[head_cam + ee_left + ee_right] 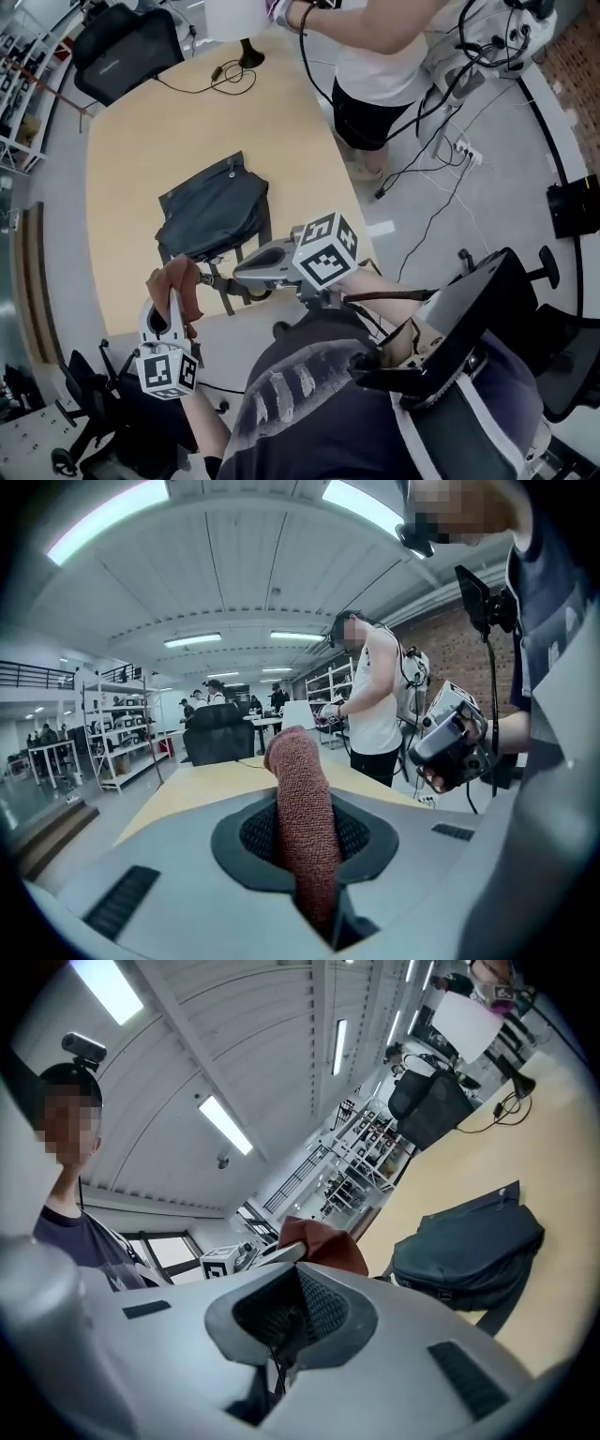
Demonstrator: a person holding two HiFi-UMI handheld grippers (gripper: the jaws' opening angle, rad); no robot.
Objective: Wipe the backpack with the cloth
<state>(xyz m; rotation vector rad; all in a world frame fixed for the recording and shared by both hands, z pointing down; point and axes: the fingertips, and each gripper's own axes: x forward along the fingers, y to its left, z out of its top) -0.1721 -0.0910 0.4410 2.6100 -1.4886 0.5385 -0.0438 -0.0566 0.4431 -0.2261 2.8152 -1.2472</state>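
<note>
cloth (302, 827): rust red-brown, fine looped weave, between left gripper (172, 302) jaws
backpack (214, 211): plain dark charcoal, ahead of right gripper (246, 272)
both grippers: light grey shells, black mesh inside the jaws
marker cubes (325, 249): white faces, black square codes
table (131, 159): pale tan wood, beyond both grippers
floor (450, 216): light grey, right of right gripper

No word, number or brand can be read in any view. The cube (169, 370) on the left gripper (174, 292) and the cube (326, 248) on the right gripper (240, 273) carry black-and-white square markers, which are patterns without letters. A black bag (127, 47) at the table's far corner bears a pale line of print, too small to read. Pale marks on the wearer's dark shirt (300, 403) form no legible letters.
</note>
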